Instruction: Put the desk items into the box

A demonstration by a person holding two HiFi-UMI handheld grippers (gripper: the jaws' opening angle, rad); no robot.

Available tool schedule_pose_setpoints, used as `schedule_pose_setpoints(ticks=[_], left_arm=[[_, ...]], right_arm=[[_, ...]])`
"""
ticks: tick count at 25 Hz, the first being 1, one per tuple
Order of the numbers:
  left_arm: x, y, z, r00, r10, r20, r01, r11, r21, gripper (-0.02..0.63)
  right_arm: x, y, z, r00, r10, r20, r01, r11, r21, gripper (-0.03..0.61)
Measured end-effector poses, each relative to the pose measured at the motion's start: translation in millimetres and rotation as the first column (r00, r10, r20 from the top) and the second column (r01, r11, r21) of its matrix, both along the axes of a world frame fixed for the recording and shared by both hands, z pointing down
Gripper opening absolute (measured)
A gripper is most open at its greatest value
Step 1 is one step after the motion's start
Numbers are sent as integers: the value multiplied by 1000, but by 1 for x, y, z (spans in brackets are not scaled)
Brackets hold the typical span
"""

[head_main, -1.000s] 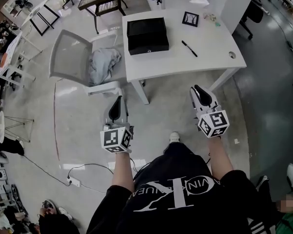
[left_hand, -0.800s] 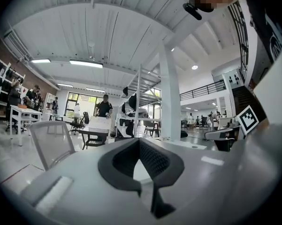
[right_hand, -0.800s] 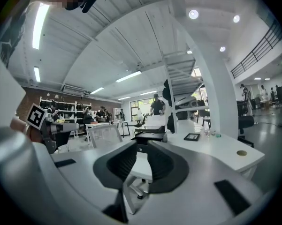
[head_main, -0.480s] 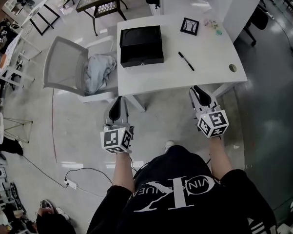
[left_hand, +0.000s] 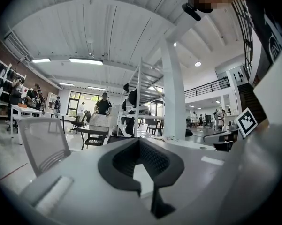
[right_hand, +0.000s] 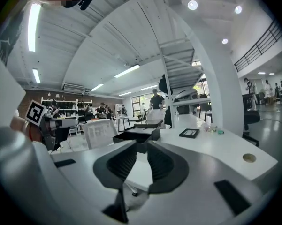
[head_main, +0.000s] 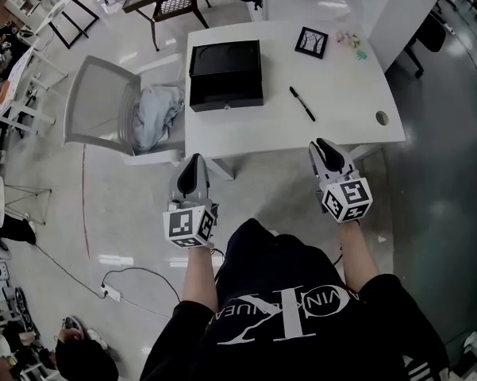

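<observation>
A black open box point(head_main: 226, 74) stands on the white desk point(head_main: 254, 125), left of middle. A black pen point(head_main: 302, 103) lies to its right. A small black-framed item point(head_main: 310, 42) and some tiny bits point(head_main: 351, 42) sit at the far right corner. My left gripper point(head_main: 194, 165) hangs short of the desk's near edge with its fingertips together and nothing held. My right gripper point(head_main: 324, 147) reaches just over the near edge, with a narrow gap between its jaws and nothing in it. The right gripper view shows the box point(right_hand: 138, 136) and the framed item point(right_hand: 189, 133) ahead.
A grey mesh chair point(head_main: 103, 105) with a cloth point(head_main: 155, 113) on its seat stands left of the desk. The desk has a cable hole point(head_main: 382, 118) near its right edge. A power strip and cord point(head_main: 111, 292) lie on the floor behind me on the left.
The person has stepped toward the desk, so its near edge now lies just ahead of both grippers. Both grippers keep the same pose, and the desk items have not moved.
</observation>
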State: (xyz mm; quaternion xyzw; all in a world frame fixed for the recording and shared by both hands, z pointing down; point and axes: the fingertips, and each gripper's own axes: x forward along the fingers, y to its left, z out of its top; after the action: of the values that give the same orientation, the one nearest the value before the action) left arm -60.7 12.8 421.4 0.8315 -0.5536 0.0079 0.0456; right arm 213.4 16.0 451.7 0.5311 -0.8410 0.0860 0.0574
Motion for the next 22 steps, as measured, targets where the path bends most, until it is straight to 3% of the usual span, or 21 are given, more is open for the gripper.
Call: schedule_pose_setpoints(ticks=[7, 14, 22], left_arm=[[4, -23, 13, 1000, 8, 6, -8, 1000, -18, 11], [30, -65, 23, 999, 52, -9, -52, 998, -22, 11], [40, -116, 41, 998, 68, -14, -69, 996, -59, 11]], right_arm=[[6, -23, 21, 1000, 13, -10, -13, 999, -47, 29], [23, -64, 38, 999, 17, -51, -22, 994, -107, 31], [23, -118, 71, 992, -11, -126, -18, 974, -225, 32]])
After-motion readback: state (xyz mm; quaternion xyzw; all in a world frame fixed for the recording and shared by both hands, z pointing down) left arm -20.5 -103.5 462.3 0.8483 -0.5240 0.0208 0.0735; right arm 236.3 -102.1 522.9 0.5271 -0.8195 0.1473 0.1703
